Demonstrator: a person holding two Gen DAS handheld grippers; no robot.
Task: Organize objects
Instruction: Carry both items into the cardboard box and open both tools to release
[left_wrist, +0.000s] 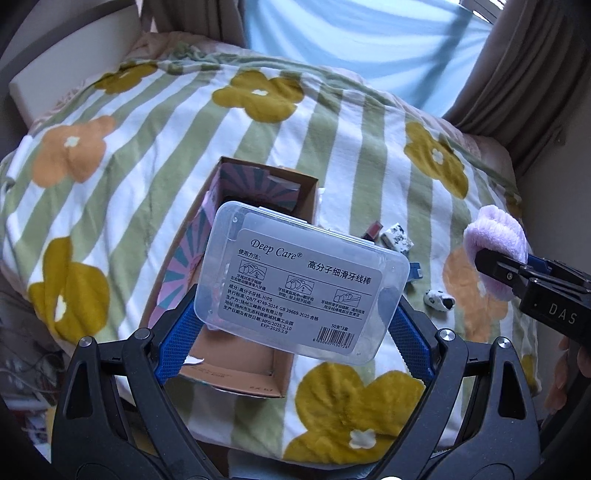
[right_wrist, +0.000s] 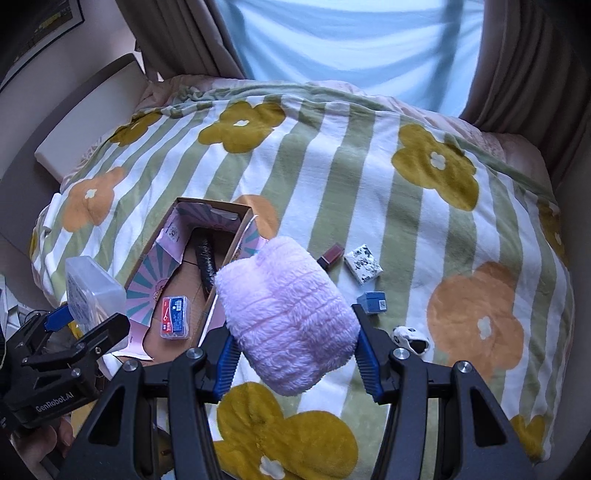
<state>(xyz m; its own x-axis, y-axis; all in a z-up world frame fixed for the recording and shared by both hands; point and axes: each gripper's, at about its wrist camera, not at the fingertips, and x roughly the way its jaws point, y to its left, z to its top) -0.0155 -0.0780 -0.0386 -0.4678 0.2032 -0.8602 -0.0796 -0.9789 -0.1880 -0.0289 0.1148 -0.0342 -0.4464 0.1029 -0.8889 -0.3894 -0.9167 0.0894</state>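
My left gripper (left_wrist: 291, 325) is shut on a clear plastic floss-pick box (left_wrist: 301, 280) with a grey "Deep Care" label, held above an open cardboard box (left_wrist: 258, 376); the plastic box also shows in the right wrist view (right_wrist: 92, 288). My right gripper (right_wrist: 293, 350) is shut on a fluffy pink pouch (right_wrist: 288, 314), held over the blanket just right of the cardboard box (right_wrist: 173, 218). Inside that box lie a dark cylindrical item (right_wrist: 207, 258) and a small clear case with red contents (right_wrist: 175, 317).
A striped flower blanket (right_wrist: 369, 184) covers the bed. Loose on it right of the box: a dark red small box (right_wrist: 330, 254), a white-and-black patterned packet (right_wrist: 364, 264), a blue small box (right_wrist: 375, 302), a black-and-white small item (right_wrist: 412, 338). Curtains stand behind.
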